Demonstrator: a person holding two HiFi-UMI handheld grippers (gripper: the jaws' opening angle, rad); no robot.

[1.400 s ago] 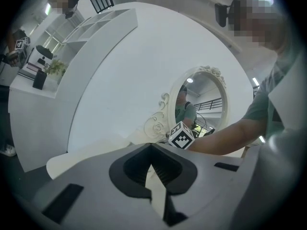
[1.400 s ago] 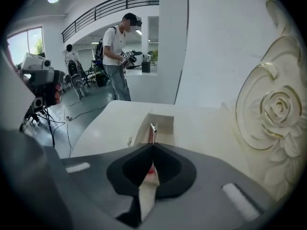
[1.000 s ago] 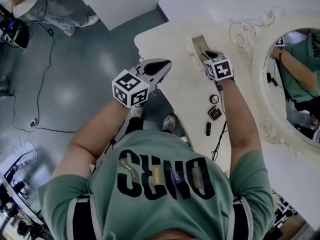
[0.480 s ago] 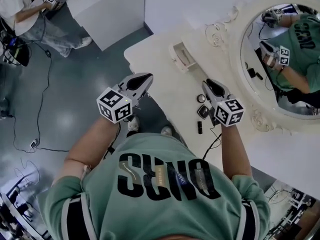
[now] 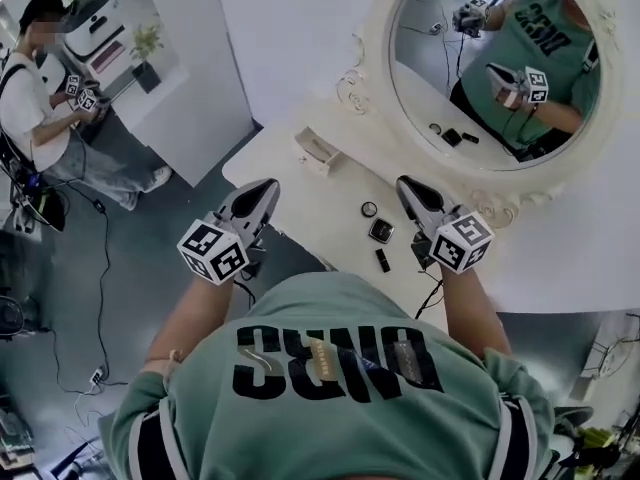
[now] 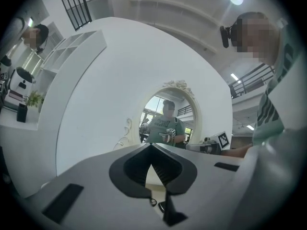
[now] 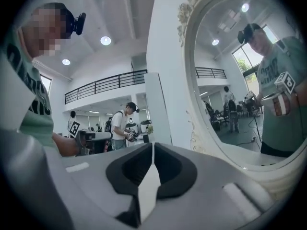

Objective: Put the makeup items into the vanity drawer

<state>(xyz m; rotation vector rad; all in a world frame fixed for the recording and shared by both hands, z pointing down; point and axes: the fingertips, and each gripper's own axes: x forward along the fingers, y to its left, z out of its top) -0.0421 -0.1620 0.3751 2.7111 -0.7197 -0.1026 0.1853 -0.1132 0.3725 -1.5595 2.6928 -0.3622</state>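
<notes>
- The makeup items lie loose on the worktop [image 5: 300, 193], none put away yet: a round compact [image 5: 369, 209], a square compact [image 5: 380, 231] just beside it, and a small dark stick [image 5: 383, 260] nearest the edge where I stand.
- They form a short row in front of the mirror frame [image 5: 378, 30], between my two tongs and closer to the right one, so I judge the right will do the picking.
- The vanity drawer [image 5: 316, 149] is farther back on the left, near the foot of the frame and well apart from the items. It looks pulled out, ready to receive them, though I cannot see inside it.
- My right tongs [image 5: 404, 183] hang above the worktop just beside the round compact, pointing toward the mirror. Its own view shows the tips [image 7: 152, 146] pressed together with nothing between them, so they must part before any grasp.
- My left tongs [image 5: 267, 185] hover over the near-left edge of the worktop, pointing roughly toward the drawer. They are likewise closed at the tips [image 6: 151, 146] and empty. I take it they are held clear to leave the right side room.
- A cable [image 5: 432, 290] hangs off the worktop edge near my right arm and could snag.
- Another person [image 5: 40, 88] stands well off to the left.
</notes>
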